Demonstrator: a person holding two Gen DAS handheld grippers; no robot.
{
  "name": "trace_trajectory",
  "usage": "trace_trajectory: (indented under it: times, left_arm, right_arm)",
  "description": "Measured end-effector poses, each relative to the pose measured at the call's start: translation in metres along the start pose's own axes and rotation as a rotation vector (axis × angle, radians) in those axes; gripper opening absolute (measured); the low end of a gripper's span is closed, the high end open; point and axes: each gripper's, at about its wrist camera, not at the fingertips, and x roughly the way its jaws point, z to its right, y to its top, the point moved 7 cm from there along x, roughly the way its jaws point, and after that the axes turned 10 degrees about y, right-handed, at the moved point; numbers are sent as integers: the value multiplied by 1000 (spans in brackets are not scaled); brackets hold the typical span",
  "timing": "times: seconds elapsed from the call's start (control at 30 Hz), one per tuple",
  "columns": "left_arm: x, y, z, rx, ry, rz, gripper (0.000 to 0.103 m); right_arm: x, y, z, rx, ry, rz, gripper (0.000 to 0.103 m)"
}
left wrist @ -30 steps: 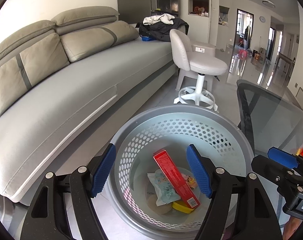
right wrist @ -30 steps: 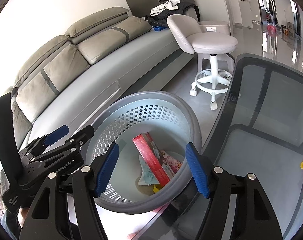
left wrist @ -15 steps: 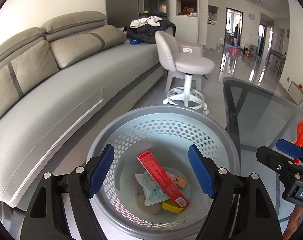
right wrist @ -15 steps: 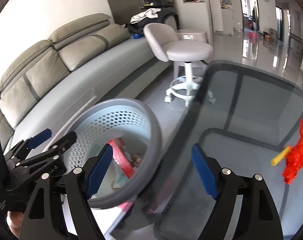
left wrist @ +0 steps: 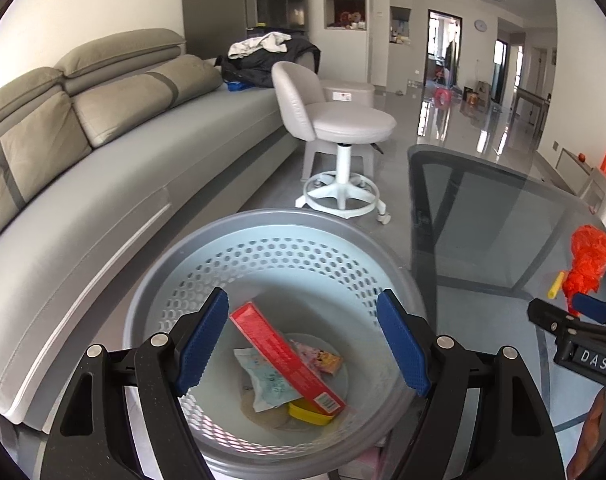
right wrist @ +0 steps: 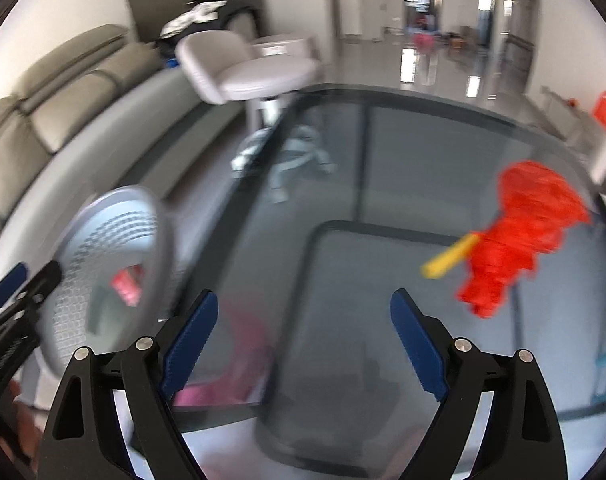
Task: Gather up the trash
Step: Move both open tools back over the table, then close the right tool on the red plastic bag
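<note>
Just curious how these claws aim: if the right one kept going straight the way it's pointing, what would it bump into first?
Most likely the glass tabletop. The right gripper is open and empty, angled down at bare glass; the red crumpled trash lies off to its right. The blurred picture makes depth uncertain.

1. Bin: on the floor, between sofa on its left and glass table on its right.
2. In the bin: box lying across wrappers, lid under its lower end.
3. Stool: behind the bin, before the sofa's far end.
4. On the table, right side: crumpled bag, with a stick touching its left.
</note>
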Motion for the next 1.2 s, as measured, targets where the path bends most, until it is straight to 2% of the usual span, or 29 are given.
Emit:
trace_trajectory:
  times: [0.13, 0.33, 0.47, 0.57, 0.73, 1.2]
  left_arm:
    - [-3, 0, 19, 29, -17, 10, 75]
    - [-8, 1, 48, 61, -44, 29, 77]
    - [-10, 1, 68, 75, -72, 28, 77]
    - [-9, 0, 82, 85, -89, 22, 77]
    - [-8, -4, 98, 100, -115, 10, 78]
    - [0, -7, 116, 129, -156, -18, 78]
  right_arm:
    - [-11, -1, 26, 13, -56, 16, 84]
    - [-33, 0, 76, 41, -195, 71, 84]
    - [-36, -3, 110, 76, -281, 56, 84]
    - [-38, 0, 128, 108, -308, 72, 84]
    - [-38, 6, 147, 157, -302, 107, 84]
    - [6, 28, 152, 221, -241, 61, 82]
